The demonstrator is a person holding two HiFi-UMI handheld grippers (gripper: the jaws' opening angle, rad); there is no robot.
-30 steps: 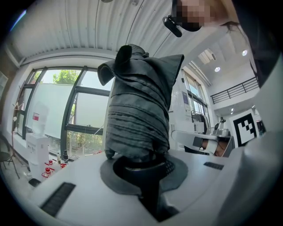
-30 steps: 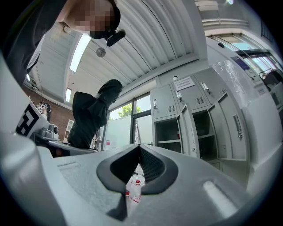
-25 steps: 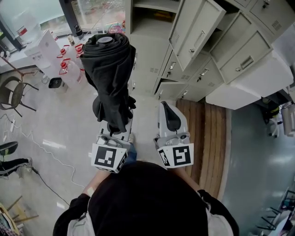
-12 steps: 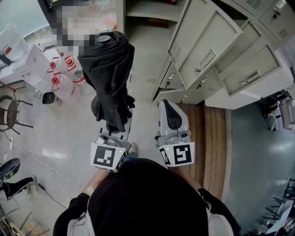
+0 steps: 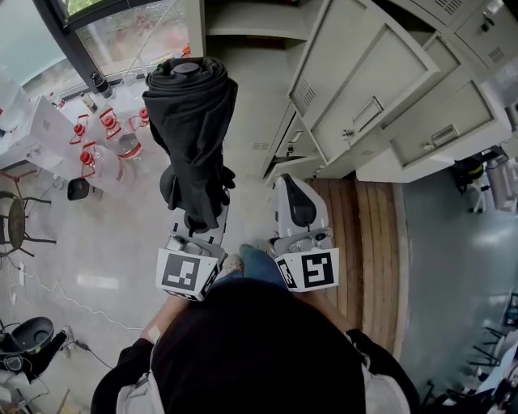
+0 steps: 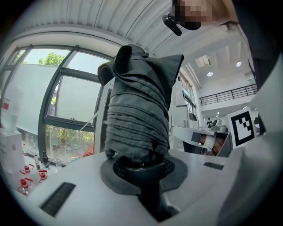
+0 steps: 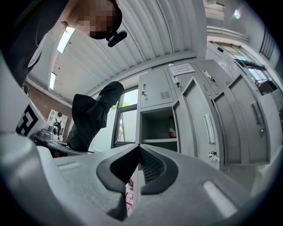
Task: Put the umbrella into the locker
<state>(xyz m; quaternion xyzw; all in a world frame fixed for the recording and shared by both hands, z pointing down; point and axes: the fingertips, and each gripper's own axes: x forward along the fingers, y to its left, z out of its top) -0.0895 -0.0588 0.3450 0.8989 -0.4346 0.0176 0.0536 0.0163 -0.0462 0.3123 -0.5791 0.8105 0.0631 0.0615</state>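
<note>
A folded black umbrella [image 5: 191, 129] stands upright in my left gripper [image 5: 201, 225], whose jaws are shut on its dark handle. In the left gripper view the bunched umbrella [image 6: 139, 110] rises straight out of that left gripper [image 6: 142, 171]. My right gripper [image 5: 295, 206] is beside it on the right, shut and empty. In the right gripper view the right gripper [image 7: 139, 149] has its tips meeting. The grey locker [image 7: 157, 128] ahead has its door [image 7: 201, 121] swung open, with the umbrella [image 7: 93, 115] to its left. The same open locker [image 5: 251, 20] sits at the top of the head view.
A small red-labelled bottle [image 7: 171, 130] stands on the open locker's shelf. Other locker doors [image 5: 360, 77] hang open to the right. Clear jugs with red caps [image 5: 101, 137] stand on the floor at left, near a chair [image 5: 12, 230]. A wooden strip [image 5: 364, 242] runs along the lockers.
Both grippers and the umbrella have been carried closer to the lockers. The grip on the umbrella is unchanged and the right gripper has stayed shut.
</note>
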